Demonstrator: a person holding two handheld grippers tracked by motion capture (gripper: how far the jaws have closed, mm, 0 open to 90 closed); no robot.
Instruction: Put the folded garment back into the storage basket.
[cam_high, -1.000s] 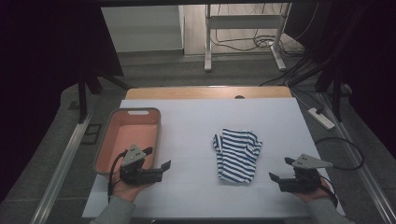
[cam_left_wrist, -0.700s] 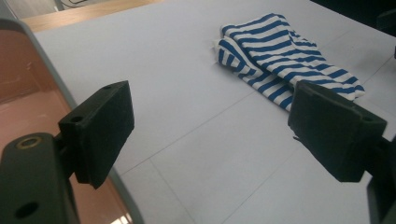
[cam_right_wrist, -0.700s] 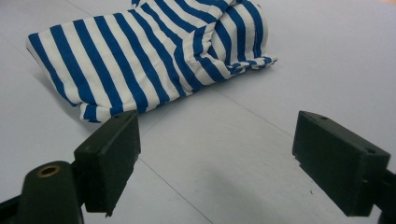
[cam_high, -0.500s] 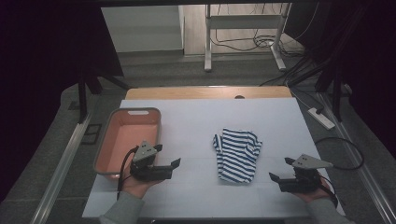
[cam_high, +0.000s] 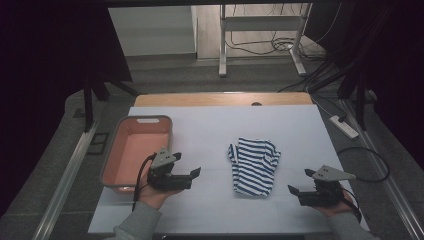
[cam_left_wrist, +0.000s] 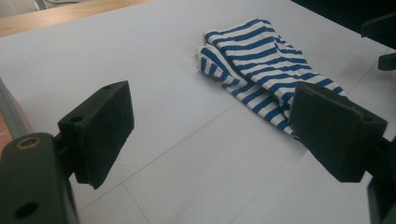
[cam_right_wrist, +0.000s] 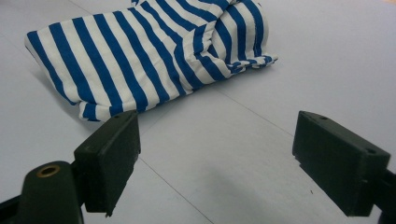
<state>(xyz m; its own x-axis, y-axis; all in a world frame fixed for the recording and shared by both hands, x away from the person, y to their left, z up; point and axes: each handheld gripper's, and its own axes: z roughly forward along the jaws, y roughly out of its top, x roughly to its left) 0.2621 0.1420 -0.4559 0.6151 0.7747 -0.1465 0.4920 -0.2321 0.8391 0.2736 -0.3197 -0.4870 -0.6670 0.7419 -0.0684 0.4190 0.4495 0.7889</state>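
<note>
While both hands sit low at the near table edge, high view: folded blue-and-white striped cloth (cam_high: 253, 166) lies mid-table between left gripper (cam_high: 192, 175) and right gripper (cam_high: 294, 192), long axis running away from the person, apart from both; salmon plastic bin (cam_high: 113, 172) far left. Left gripper view: jaws spread, empty, cloth (cam_left_wrist: 261, 60) ahead-right. Right gripper view: jaws spread, empty, cloth (cam_right_wrist: 154, 56) ahead-left, looks nearer.

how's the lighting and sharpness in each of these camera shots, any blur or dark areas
High view: table evenly lit, surroundings fall into deep black at both sides, striped cloth reasonably sharp. Left gripper view: cloth fairly crisp, the near black pads soft and dim. Right gripper view: stripes clear, slight bluish cast, pads slightly blurred; no glare.
</note>
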